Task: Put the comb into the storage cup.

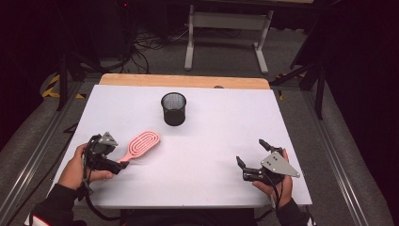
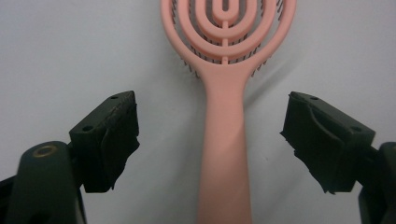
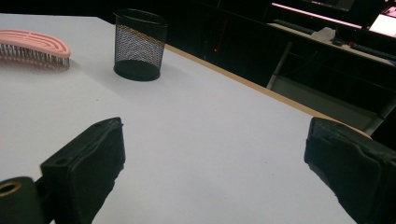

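Note:
A pink hairbrush (image 1: pixel 140 145) lies bristles down on the white table (image 1: pixel 207 141), handle toward the person's left hand. My left gripper (image 1: pixel 118 165) is open, its jaws on either side of the brush handle (image 2: pixel 224 154) without touching it. In the right gripper view the brush head (image 3: pixel 32 46) shows at the far left. A black mesh cup (image 1: pixel 173 108) stands upright at the table's middle back, also in the right gripper view (image 3: pixel 139 44). My right gripper (image 1: pixel 251 153) rests open near the front right, nothing between its jaws.
A wooden strip (image 1: pixel 183 81) runs along the table's far edge. Beyond it stand a white table frame (image 1: pixel 226 28) and cables on the floor. Bare white surface lies between the two grippers.

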The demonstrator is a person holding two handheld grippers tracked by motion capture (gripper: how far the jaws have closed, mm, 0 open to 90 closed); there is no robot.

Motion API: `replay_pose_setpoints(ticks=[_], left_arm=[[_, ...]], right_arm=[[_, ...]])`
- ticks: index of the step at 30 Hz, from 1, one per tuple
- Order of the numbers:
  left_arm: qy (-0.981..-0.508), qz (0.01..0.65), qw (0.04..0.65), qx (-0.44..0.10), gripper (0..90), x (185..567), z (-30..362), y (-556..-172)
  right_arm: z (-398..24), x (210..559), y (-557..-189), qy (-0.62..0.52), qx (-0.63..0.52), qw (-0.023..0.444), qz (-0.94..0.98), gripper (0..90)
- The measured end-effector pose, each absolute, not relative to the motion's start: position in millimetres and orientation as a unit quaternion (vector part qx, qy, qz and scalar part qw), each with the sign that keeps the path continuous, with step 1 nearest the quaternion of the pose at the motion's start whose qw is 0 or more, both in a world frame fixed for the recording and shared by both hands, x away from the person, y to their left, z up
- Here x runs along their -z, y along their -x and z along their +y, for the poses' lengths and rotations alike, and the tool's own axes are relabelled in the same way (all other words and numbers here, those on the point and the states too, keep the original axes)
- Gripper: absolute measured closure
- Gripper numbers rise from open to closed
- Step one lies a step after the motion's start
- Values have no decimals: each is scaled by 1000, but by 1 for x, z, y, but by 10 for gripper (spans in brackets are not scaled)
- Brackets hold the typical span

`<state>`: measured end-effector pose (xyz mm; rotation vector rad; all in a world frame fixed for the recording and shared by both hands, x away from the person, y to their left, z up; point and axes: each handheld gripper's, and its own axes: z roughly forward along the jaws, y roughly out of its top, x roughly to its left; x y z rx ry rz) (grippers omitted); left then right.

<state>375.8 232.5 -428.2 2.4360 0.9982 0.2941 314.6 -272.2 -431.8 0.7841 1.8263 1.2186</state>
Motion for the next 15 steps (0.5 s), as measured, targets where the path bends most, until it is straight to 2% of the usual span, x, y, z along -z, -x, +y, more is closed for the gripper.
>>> replay_pose_setpoints(ticks=[1,5,10,13,15], left_arm=[[-896,366,231,-103,208,429,229,-378],[-908,358,197,-91,357,430,221,-385],[-919,349,170,-73,442,432,214,-393],[-929,333,153,-55,538,436,209,-397],[-929,332,157,-49,569,436,207,-399]], right_arm=[[-272,432,-315,-309,-480,393,720,61],[-272,433,-316,-312,-478,390,722,63],[-272,434,-317,-313,-474,390,724,64],[-272,435,-318,-316,-473,384,727,65],[-272,436,-319,-317,-472,382,728,66]])
